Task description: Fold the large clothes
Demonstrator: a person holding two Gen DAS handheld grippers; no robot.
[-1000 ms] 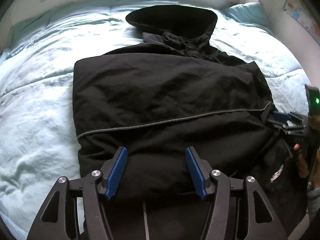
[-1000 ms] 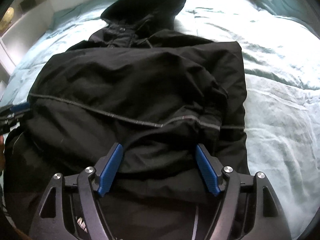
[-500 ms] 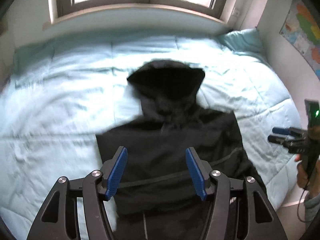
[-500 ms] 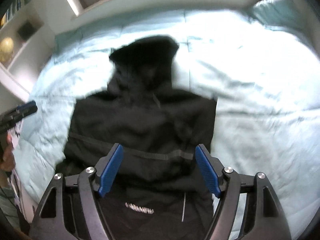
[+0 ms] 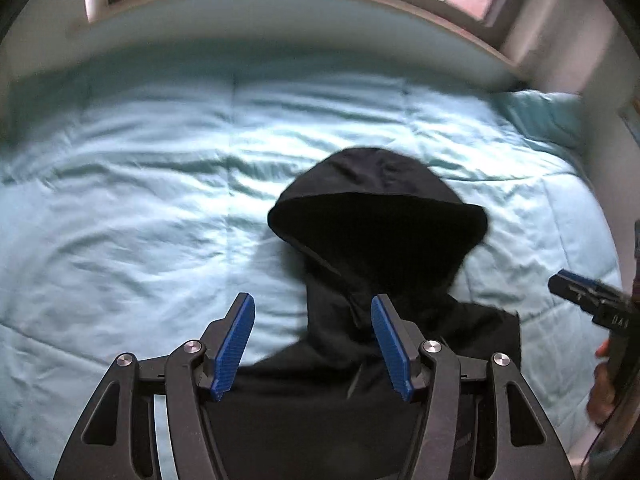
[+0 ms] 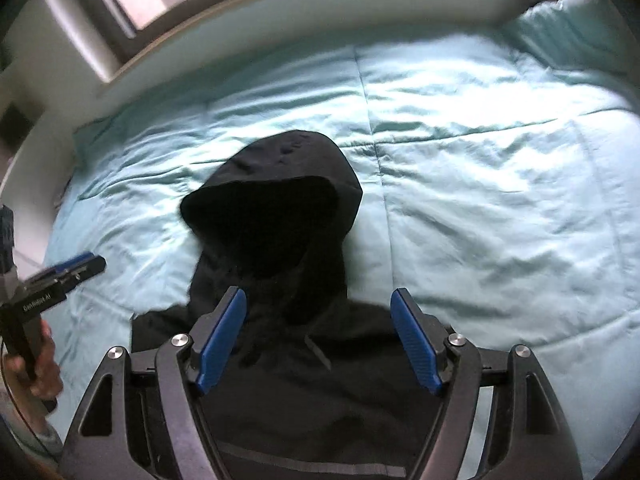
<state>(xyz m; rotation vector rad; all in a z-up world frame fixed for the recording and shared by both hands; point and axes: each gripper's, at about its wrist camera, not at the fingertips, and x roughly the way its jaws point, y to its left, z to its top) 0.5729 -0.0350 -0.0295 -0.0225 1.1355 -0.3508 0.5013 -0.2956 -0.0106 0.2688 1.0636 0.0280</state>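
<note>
Hooded black jacket point(image 5: 372, 240) lies flat on the light blue duvet point(image 5: 140, 208), its hood beyond our fingertips. Our left gripper point(image 5: 313, 338) hangs above it, blue pads point(image 5: 234, 346) spread and empty; the right gripper point(image 6: 319, 334) does likewise. Only the right wrist view shows the grey stripe point(image 6: 312, 466) low between its fingers; only the left shows a pillow point(image 5: 548, 116) far right.

Both views high above jacket point(image 5: 372, 272)
</note>
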